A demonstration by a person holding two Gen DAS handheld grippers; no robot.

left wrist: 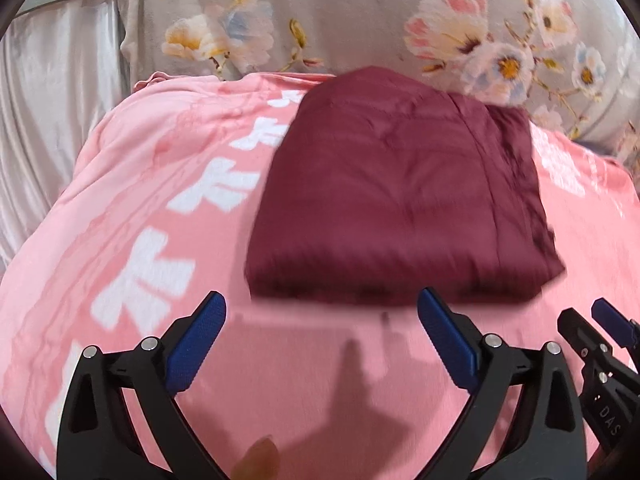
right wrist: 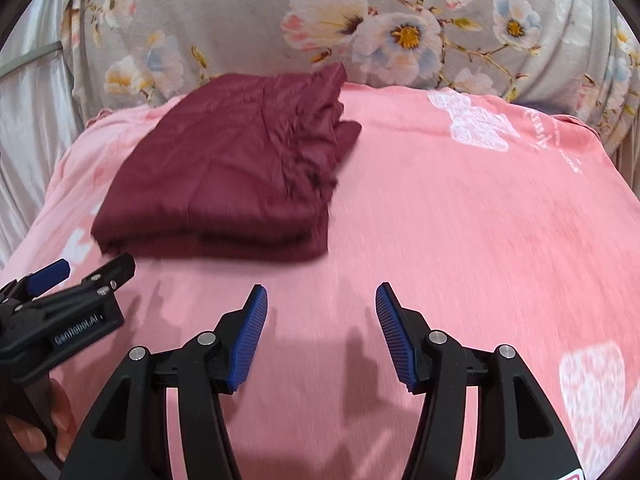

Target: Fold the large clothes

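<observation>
Garment [left wrist: 400, 184]: maroon, folded, lying on the pink sheet [left wrist: 160, 200]. Left gripper [left wrist: 320, 344] and right gripper [right wrist: 320, 336]: both spread, empty, just short of its near edge. You check the ragged right side, square it, keep layers stacked.

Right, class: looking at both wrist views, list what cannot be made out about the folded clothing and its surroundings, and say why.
- Dark maroon folded garment: its type; folding hides its shape, motion blur softens both views.
- White lettering on the pink printed bedsheet: unreadable, blurred, partly under the garment in the left wrist view.
- Right hand-held gripper: cut off by the left view's edge.
- Grey floral blanket: extent cut by the fisheye rim.
</observation>
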